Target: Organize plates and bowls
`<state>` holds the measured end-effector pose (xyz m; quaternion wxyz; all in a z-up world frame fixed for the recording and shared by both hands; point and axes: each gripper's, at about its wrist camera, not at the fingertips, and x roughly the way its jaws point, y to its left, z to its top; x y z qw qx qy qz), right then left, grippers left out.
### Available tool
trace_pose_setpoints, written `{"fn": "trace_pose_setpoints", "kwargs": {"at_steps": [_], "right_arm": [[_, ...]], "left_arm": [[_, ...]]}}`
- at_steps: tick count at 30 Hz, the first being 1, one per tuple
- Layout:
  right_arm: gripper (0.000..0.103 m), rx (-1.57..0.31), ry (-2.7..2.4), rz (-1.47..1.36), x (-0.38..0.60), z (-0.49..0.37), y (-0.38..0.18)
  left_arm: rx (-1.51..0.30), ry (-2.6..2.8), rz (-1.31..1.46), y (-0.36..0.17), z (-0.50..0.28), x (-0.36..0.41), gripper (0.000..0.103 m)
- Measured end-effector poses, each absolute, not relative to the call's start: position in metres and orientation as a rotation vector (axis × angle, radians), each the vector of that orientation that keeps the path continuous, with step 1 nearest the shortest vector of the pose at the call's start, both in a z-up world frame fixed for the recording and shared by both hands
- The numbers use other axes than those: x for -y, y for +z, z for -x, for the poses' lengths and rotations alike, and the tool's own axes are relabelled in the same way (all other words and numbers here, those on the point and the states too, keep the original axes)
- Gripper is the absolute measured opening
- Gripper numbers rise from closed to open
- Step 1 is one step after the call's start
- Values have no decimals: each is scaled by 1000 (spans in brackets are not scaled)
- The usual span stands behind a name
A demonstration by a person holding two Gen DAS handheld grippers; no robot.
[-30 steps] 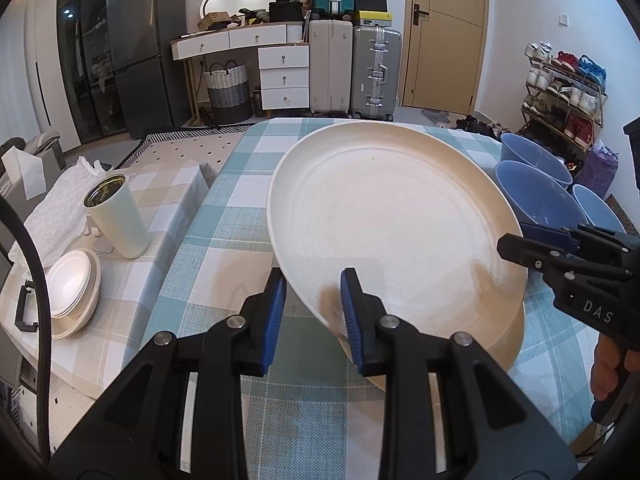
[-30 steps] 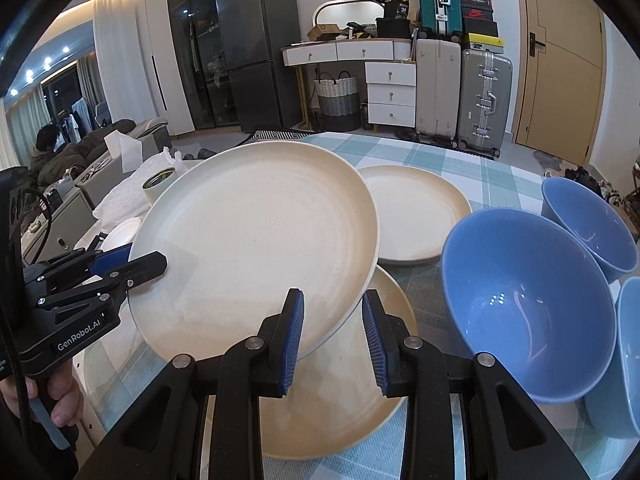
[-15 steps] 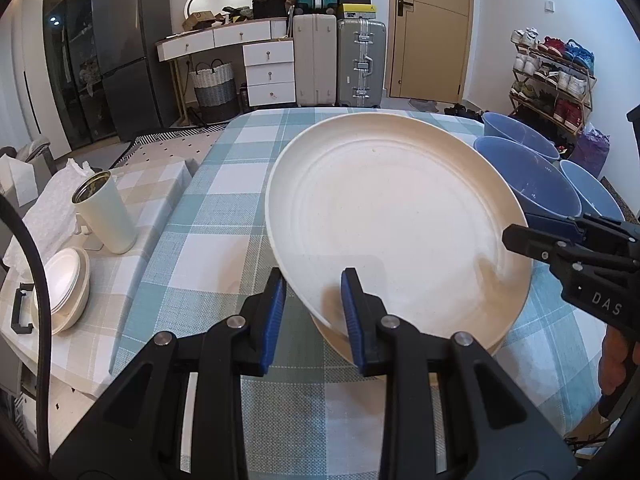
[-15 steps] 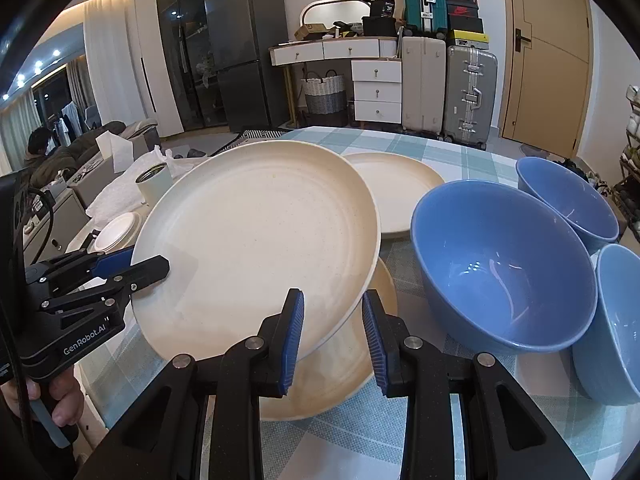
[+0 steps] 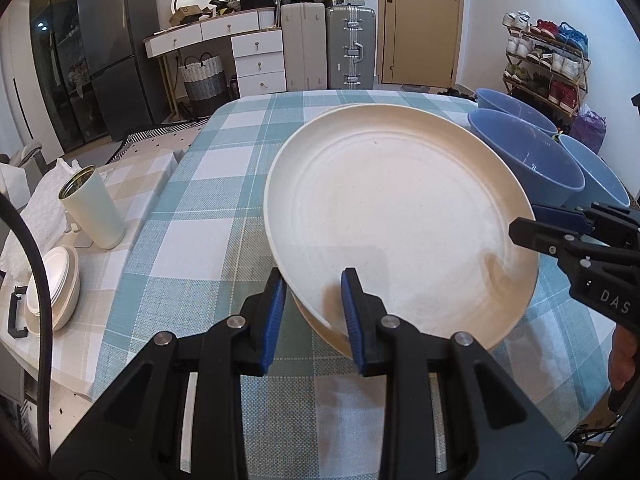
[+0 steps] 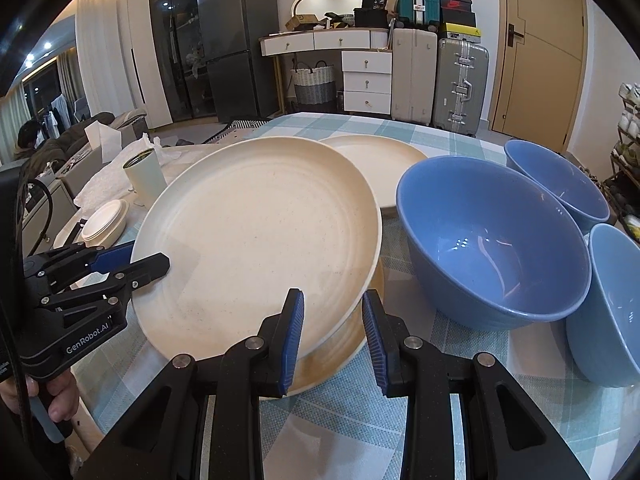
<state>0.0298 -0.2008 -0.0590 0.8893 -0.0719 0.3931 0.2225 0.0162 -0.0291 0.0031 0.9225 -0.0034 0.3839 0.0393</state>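
Both claws grip one cream plate (image 5: 396, 216) at opposite sides of its rim. The left claw (image 5: 314, 300) is clenched on the near edge in its own view; the right claw (image 6: 332, 320) is clenched on the near edge in its own view. The plate is held tilted, just above a second cream plate (image 6: 340, 356) that lies on the bench (image 5: 208, 216), which is covered with a teal-and-white checked cloth.

The right wrist view alone shows a third cream plate (image 6: 384, 160) lying flat farther back on the bench, and the full interior of the nearest blue bowl (image 6: 492, 244), with two further blue bowls (image 6: 560, 180) beside it on the right. In the left wrist view that third plate is almost wholly hidden behind the held plate, and the bowls appear only as partial rims at the right.

The left wrist view shows the lower plate only as a thin crescent under the held one. Whether the two plates touch cannot be told in either view.

A pale tumbler (image 5: 94, 212) and a small stack of white dishes (image 5: 54, 284) stand on an adjoining beige checked surface at the left. The hand (image 6: 52, 396) holding the left claw is cut off at the frame edge in the right wrist view.
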Motion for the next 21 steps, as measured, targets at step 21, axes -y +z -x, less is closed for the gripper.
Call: {"fn": "trace_pose_setpoints", "kwargs": {"at_steps": [21], "right_arm": [[31,-871,429,172,195,-35,-81]], "left_arm": [[-833,78,-38,-25,-29,36,25]]}}
